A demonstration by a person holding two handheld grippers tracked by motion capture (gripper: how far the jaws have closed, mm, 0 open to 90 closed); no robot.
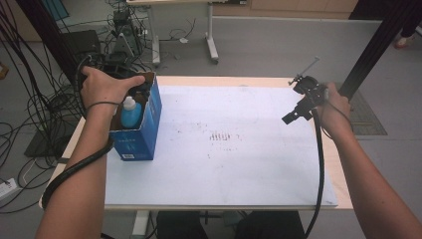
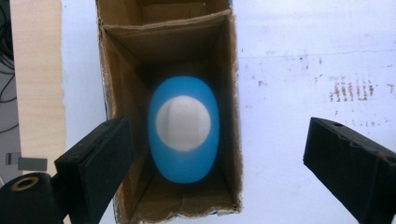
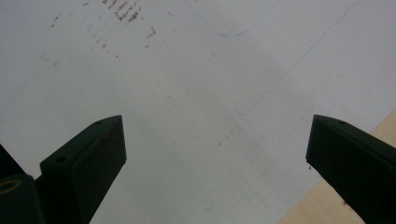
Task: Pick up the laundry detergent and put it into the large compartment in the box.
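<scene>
A blue bottle (image 1: 131, 114) with a white cap stands upright inside an open blue cardboard box (image 1: 145, 132) at the table's left. In the left gripper view the bottle (image 2: 183, 128) is seen from straight above, deep in the box (image 2: 233, 93), blurred. My left gripper (image 2: 217, 163) hangs above the box with its jaws wide apart and nothing between the pads; in the high view a hand covers the left gripper (image 1: 140, 88). My right gripper (image 3: 217, 163) is open over the bare white mat (image 3: 196, 93), and the right gripper (image 1: 293, 115) sits at the table's right side.
The white mat (image 1: 224, 149) covers most of the wooden table and bears faint brown marks (image 1: 219, 136) near its middle. Cables and equipment lie on the floor at the left. A black post rises at the far right behind the right hand.
</scene>
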